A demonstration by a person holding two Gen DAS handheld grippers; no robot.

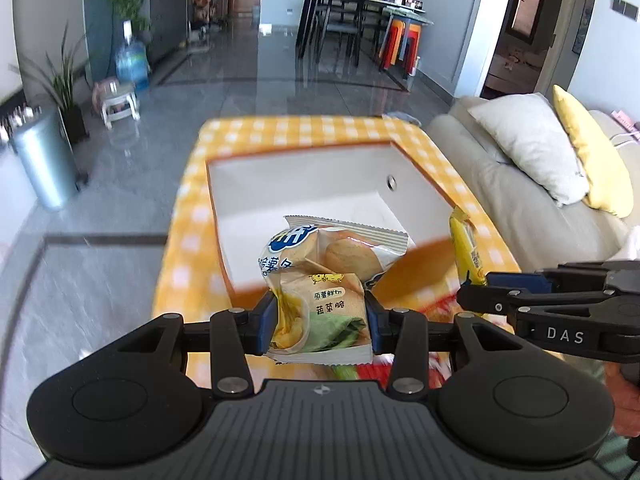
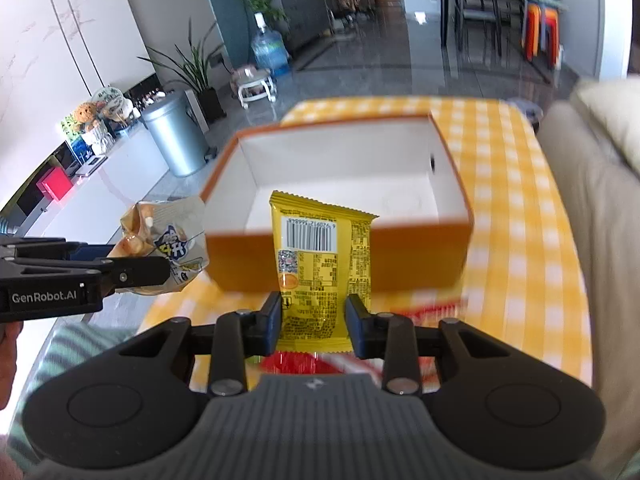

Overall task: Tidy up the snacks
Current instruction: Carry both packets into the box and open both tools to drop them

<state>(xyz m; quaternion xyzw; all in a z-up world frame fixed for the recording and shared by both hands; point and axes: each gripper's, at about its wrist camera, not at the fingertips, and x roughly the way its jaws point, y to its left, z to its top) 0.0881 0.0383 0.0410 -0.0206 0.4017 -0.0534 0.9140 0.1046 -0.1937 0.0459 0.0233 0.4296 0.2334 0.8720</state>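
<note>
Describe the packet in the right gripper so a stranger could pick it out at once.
On the yellow checked tablecloth stands an orange box. In front of it, the right gripper holds a flat yellow packet, barcode showing, unlike the crumpled chip bag beside it.

The left tongs [image 1: 320,322] are clamping their blue pads on a crumpled snack packet [image 1: 320,280], angled downward. Beside them, the right tongs [image 2: 312,326] are pinching a yellow packet [image 2: 320,264], tilted likewise.

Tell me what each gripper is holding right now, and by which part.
Left gripper pinches the crumpled chip bag across its lower end. Right gripper pinches the yellow snack packet across its bottom end, barcode side facing the camera.
</note>
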